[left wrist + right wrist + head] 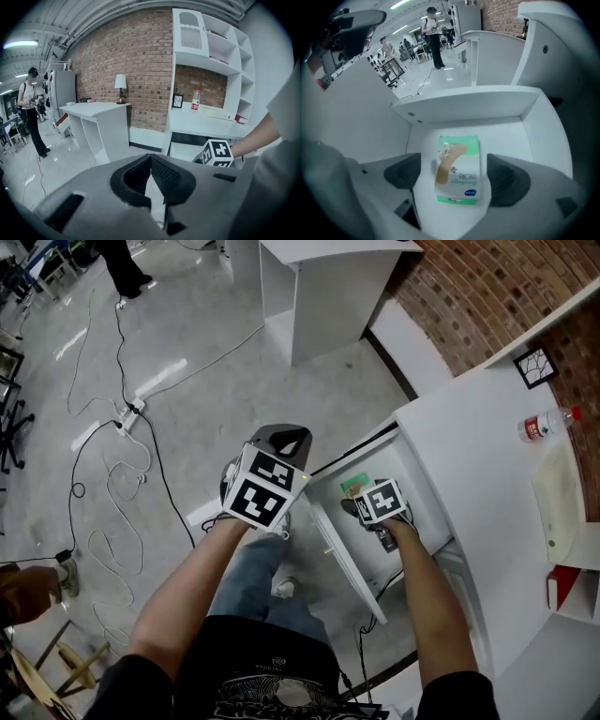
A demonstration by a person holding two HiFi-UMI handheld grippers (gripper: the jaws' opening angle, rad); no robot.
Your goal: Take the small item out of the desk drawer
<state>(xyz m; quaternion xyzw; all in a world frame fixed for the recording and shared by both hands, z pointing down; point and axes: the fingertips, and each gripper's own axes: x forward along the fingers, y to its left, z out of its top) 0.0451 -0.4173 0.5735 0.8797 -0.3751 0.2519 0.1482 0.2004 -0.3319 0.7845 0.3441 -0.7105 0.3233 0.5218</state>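
1. Our right tongs (454, 173) are released. The two dark pads stand wide apart, and neither one touches anything.
2. Between those pads lies the small box (458, 171). It is green and white, with a picture of a sticking plaster on its lid. There is a gap on each side of it, so it is framed but not gripped.
3. The box rests flat on the white bottom of the open drawer (465, 100), near the middle and clear of the walls.
4. In the head view the right hand (401, 529) reaches down into the drawer, which is pulled out from under the white desk (469, 446).
5. Our left tongs (151, 158) are clenched. The ribbed pads meet at their tips with nothing caught between them.
6. The head view shows the left tongs held over the floor (187, 324), just beside the drawer and apart from it.
7. On the desk a plastic bottle (546, 425) with a red label lies near the back edge. A small framed picture (536, 367) stands further along, against the brick wall (469, 296).
8. A second white desk (93, 110) stands across the room with a lamp (121, 86) on it.
9. White cables (122, 418) trail over the glossy floor.
10. A person (433, 35) stands well away in the background.
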